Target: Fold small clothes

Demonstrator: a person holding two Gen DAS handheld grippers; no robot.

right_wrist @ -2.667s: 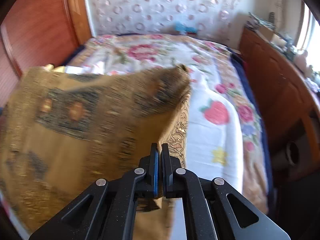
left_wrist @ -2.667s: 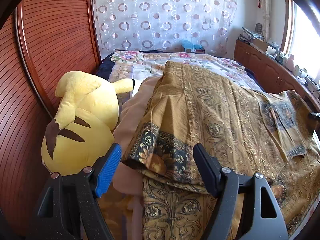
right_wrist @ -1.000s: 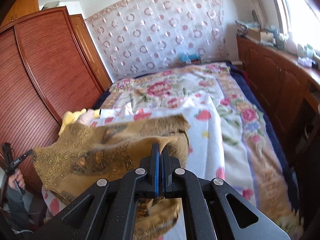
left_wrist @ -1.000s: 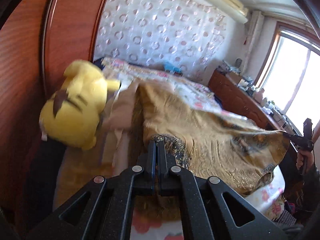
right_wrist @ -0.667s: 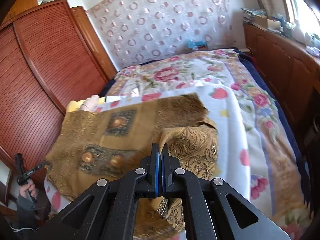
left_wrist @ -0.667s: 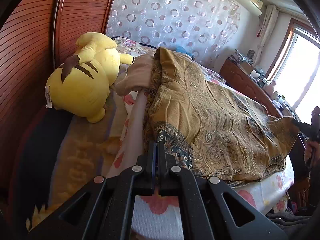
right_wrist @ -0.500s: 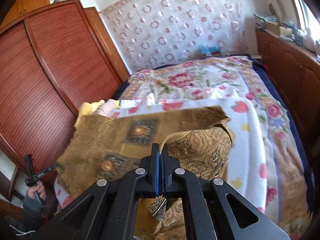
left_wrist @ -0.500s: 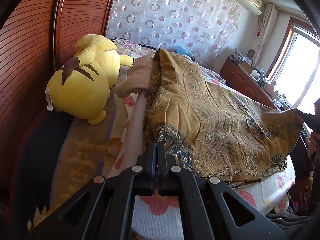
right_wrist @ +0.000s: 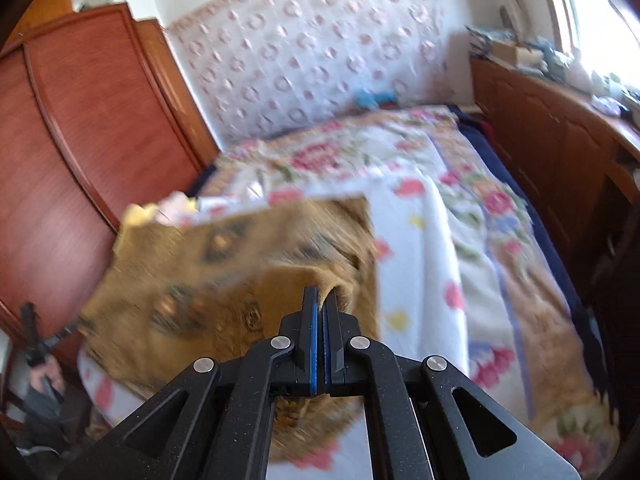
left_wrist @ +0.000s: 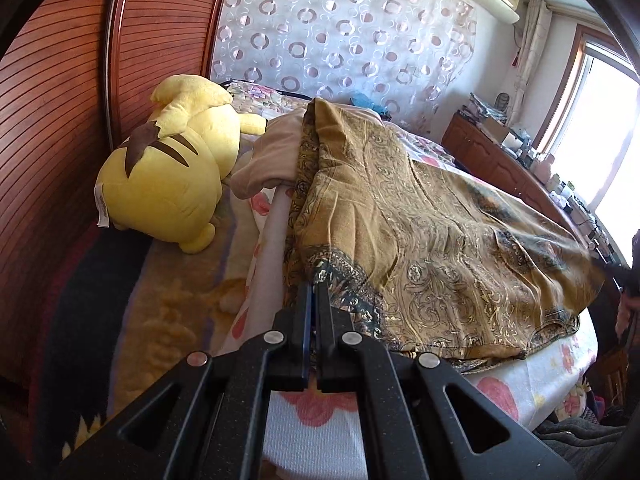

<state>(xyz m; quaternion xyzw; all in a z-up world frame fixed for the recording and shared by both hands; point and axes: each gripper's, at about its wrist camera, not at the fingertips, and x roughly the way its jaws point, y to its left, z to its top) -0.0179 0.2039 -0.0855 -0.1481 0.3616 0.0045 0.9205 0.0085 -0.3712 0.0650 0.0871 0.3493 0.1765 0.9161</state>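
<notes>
A: Entry, both wrist views. Where is the garment?

B: The gold patterned cloth (left_wrist: 420,240) lies spread across the near end of the bed (left_wrist: 320,412), over the white floral blanket (right_wrist: 424,264). One near corner with a dark border sits at the left gripper (left_wrist: 314,300); the opposite corner is at the right gripper (right_wrist: 320,304).

A: State of the left gripper?

B: Clenched. Jaws are pressed together with the dark-bordered edge of the cloth pinched between the tips.

A: Right gripper?

B: Also clenched, blue pads together, a fold of the cloth gripped at the tips. That view is motion-blurred, so the cloth's pattern is hard to read there.

A: Anything beside the cloth?

B: A yellow plush toy (left_wrist: 172,172) lies on its side at the left edge of the bed, against the reddish slatted wardrobe (left_wrist: 60,120). A beige garment (left_wrist: 272,156) lies between the toy and the cloth, its edge tucked under the cloth's far side.

A: Background?

B: Circle-patterned curtain (left_wrist: 340,36) behind the bed, wooden cabinet (right_wrist: 552,136) along the window side. In the right wrist view the person's left hand (right_wrist: 42,380) shows at lower left, holding the other gripper's handle.
</notes>
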